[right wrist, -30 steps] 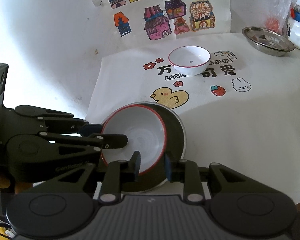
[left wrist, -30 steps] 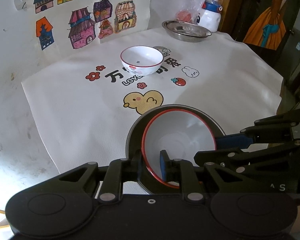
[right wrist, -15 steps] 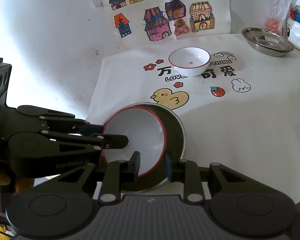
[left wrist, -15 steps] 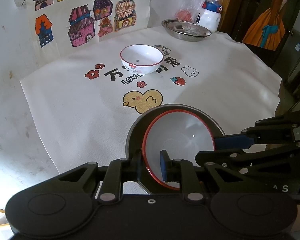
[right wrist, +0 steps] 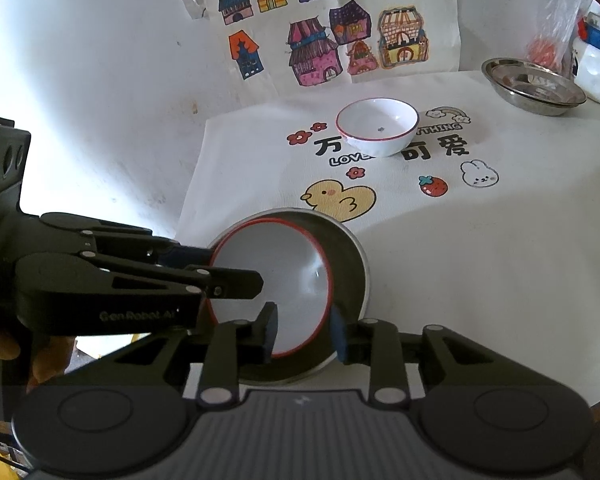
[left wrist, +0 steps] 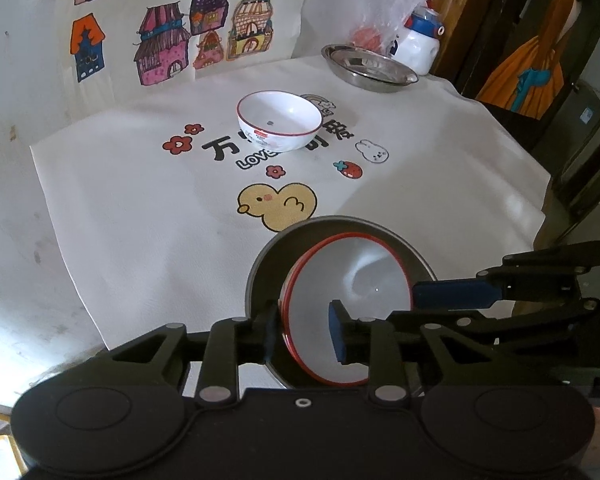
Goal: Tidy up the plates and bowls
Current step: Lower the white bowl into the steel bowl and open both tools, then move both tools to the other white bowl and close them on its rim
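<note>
A white bowl with a red rim (left wrist: 352,288) (right wrist: 268,264) leans steeply inside a grey metal plate (left wrist: 260,280) (right wrist: 352,272) near the table's front edge. My left gripper (left wrist: 302,334) (right wrist: 232,270) is shut on the bowl's left rim, one finger inside and one outside. My right gripper (right wrist: 304,334) (left wrist: 404,304) grips the opposite rim the same way. A second white bowl with a red rim (left wrist: 280,120) (right wrist: 376,126) stands upright on the printed mat further back. A steel dish (left wrist: 368,68) (right wrist: 534,88) sits at the far right corner.
A white bottle (left wrist: 418,46) and a plastic bag (left wrist: 384,12) stand behind the steel dish. House drawings hang on the wall behind the table. The mat's right edge (left wrist: 540,208) drops off toward dark furniture. A hand (right wrist: 44,360) holds the left gripper.
The held bowl has tipped steeper inside the metal plate. Both grippers have stayed at its rim, and the far bowl and dish have not moved.
</note>
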`<act>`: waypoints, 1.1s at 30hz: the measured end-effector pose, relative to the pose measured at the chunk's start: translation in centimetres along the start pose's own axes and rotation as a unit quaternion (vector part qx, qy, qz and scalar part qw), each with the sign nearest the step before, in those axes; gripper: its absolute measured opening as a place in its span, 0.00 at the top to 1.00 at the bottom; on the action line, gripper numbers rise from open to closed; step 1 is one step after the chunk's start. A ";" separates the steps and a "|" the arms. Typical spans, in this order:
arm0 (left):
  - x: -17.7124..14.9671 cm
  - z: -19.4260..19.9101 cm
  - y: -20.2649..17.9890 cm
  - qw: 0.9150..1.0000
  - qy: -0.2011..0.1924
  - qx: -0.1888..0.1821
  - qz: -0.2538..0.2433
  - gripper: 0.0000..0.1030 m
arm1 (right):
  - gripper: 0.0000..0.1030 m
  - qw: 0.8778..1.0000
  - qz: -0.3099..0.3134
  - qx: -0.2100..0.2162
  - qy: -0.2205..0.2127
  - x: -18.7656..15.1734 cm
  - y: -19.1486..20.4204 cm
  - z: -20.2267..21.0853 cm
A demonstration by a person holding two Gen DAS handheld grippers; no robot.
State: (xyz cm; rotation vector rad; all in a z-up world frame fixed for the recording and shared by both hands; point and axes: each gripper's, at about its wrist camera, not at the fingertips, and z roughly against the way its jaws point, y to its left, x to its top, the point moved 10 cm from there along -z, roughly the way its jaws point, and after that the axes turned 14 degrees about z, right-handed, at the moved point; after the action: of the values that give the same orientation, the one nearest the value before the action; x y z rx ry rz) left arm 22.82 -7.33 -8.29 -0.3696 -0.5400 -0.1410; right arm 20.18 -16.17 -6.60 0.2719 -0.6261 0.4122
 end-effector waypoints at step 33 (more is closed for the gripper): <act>8.3 0.4 3.9 0.986 -0.141 0.029 0.081 0.01 | 0.00 0.988 -0.100 -0.041 -0.108 3.2 -9.0 0.8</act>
State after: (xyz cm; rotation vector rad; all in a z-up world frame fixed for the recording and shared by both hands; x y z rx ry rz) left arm 30.56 -3.83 -4.77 -0.3770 -0.7884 0.0859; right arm 26.18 -23.49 -5.10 0.3007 -0.8171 0.1651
